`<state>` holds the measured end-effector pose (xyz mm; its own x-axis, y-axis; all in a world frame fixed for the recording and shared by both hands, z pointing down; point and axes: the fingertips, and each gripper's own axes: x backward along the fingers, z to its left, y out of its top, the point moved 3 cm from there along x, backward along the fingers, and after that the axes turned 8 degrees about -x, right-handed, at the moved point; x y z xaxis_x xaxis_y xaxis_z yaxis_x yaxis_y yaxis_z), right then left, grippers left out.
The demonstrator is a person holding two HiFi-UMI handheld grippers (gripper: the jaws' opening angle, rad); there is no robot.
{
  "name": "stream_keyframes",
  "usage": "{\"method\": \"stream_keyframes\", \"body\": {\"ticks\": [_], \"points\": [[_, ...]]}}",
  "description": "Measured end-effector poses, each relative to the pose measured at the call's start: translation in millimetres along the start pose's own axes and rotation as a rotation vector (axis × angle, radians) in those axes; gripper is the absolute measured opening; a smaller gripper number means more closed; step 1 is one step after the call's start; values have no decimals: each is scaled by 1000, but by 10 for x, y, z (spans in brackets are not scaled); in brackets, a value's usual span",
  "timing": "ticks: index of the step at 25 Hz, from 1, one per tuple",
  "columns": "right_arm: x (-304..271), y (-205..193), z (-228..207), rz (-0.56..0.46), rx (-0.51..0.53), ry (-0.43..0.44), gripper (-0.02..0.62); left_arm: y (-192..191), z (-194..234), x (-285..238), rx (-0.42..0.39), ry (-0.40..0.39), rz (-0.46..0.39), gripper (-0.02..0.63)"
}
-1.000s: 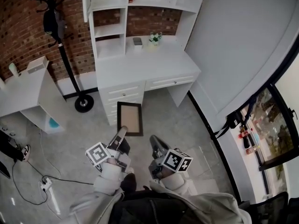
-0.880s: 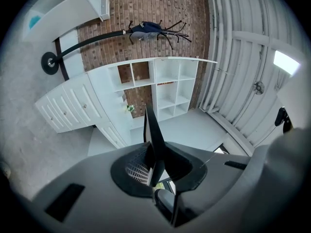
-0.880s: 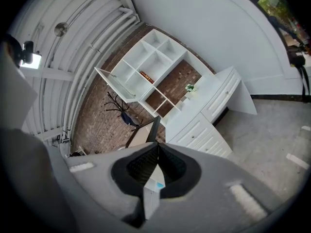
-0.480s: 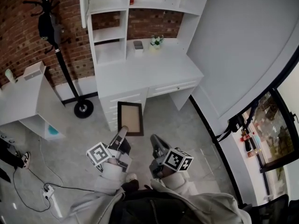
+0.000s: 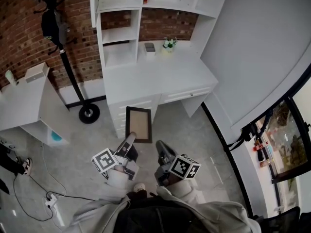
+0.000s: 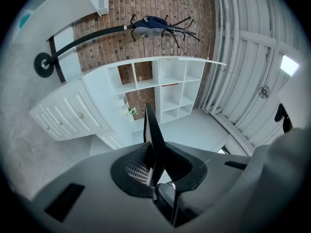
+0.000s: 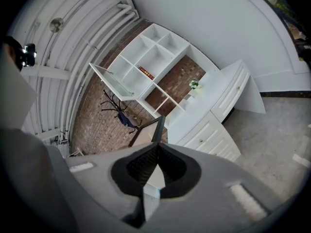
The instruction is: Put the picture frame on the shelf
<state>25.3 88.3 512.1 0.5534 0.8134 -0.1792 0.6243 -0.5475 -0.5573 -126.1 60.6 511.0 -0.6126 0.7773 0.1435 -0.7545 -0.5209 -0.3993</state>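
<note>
A dark-framed picture frame [image 5: 138,124] with a tan panel hangs above the grey floor in front of the white desk [image 5: 155,76]. My left gripper [image 5: 130,138] is shut on its lower edge. In the left gripper view the frame [image 6: 154,130] stands edge-on between the jaws. My right gripper [image 5: 160,145] is shut and empty, just right of the frame and apart from it. The frame [image 7: 148,130] shows beyond its closed jaws. The white shelf unit [image 5: 121,33] rises over the desk against the brick wall.
A small plant [image 5: 168,43] and a grey box [image 5: 149,47] sit at the back of the desk. A black coat stand [image 5: 63,47] is left of it, beside a white side table [image 5: 24,101]. A cable and power strip [image 5: 48,200] lie on the floor at left.
Both grippers and the frame have moved together toward the desk. The desk and shelf have shifted slightly right in the head view. The left gripper's hold on the frame is unchanged.
</note>
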Motion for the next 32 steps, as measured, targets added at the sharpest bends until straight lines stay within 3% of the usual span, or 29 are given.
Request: {"method": "stream_keyframes", "body": {"ticks": [7, 12, 25, 32], "points": [[-102, -30, 28, 20, 11, -6, 0, 75, 78, 13, 33, 11, -10, 51], [-124, -39, 67, 25, 17, -4, 0, 111, 63, 27, 1, -15, -12, 52], [-494, 156, -11, 80, 26, 36, 0, 287, 190, -204, -6, 6, -62, 52], [-853, 306, -187, 119, 6, 53, 0, 409, 428, -487, -7, 60, -61, 52]]}}
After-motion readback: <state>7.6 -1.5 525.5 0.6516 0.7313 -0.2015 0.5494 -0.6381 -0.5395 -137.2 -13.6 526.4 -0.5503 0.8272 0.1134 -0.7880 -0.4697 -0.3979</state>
